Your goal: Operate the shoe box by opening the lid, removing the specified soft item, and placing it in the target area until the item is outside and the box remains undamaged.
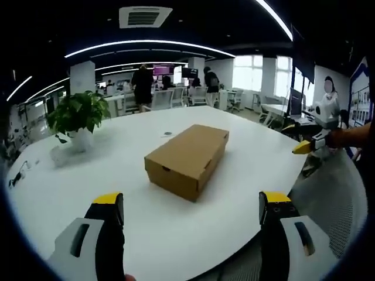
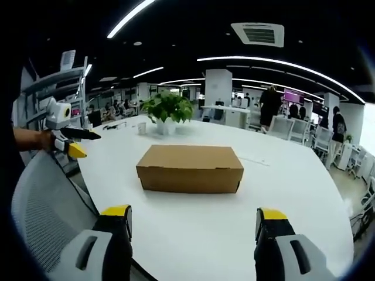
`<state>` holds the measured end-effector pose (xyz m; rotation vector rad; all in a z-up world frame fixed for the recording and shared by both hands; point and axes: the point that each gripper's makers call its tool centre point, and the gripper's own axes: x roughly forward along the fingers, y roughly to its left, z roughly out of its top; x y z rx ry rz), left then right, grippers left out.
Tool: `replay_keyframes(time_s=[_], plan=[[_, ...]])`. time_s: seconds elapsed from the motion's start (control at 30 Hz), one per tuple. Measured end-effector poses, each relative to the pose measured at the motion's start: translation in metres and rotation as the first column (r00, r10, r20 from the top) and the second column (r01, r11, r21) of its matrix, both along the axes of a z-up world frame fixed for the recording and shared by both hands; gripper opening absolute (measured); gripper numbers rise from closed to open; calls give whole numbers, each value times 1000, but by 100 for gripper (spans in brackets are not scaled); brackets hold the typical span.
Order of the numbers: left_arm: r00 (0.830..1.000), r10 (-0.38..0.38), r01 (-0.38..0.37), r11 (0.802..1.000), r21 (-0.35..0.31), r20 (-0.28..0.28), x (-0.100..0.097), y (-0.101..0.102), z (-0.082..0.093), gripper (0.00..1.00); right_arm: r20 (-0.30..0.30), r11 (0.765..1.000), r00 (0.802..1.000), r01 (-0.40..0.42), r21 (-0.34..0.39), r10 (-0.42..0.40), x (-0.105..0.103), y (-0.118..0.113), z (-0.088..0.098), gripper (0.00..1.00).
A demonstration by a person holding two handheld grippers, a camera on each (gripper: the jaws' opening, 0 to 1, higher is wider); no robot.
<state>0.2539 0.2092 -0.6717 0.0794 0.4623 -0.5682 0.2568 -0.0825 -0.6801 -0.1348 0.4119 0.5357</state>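
Note:
A closed brown cardboard shoe box [image 1: 187, 159] lies on the round white table [image 1: 117, 175], its lid down. My left gripper [image 1: 191, 205] hovers over the near table edge, short of the box, open with a wide gap and nothing between its yellow-tipped fingers. At the right of the left gripper view, a hand holds the right gripper [image 1: 309, 144] off the table's edge. In the right gripper view the same box [image 2: 190, 168] lies ahead, long side facing me. My right gripper [image 2: 193, 215] is open and empty, well short of it. The left gripper [image 2: 70, 145] shows at the far left.
A potted green plant [image 1: 79, 117] [image 2: 169, 110] stands on the table beyond the box, with a small white cup [image 2: 141, 127] near it. A grey mesh chair back [image 1: 334, 199] [image 2: 47, 205] sits by the table edge. People and desks fill the office behind.

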Motion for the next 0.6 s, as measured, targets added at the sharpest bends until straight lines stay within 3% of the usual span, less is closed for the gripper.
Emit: replay_keyframes(time_s=[0.03, 0.13, 0.3, 0.47, 0.6], plan=[[1000, 0, 0, 1000, -12, -23, 3, -3, 1, 100, 3, 1000, 1000, -10, -5, 10, 4, 0, 1, 86], [1000, 10, -11, 998, -55, -16, 12, -12, 12, 100, -8, 1000, 1000, -25, -12, 25, 15, 0, 0, 85], [1000, 24, -24, 1000, -9, 14, 27, -18, 11, 100, -5, 998, 998, -56, -32, 56, 29, -2, -2, 86], [999, 55, -54, 998, -42, 2, 41, -27, 10, 100, -4, 994, 994, -105, -40, 105, 52, 1, -4, 84], [999, 54, -54, 999, 5, 1, 49, -33, 3, 100, -18, 989, 990, -139, -41, 138, 70, 3, -10, 84]])
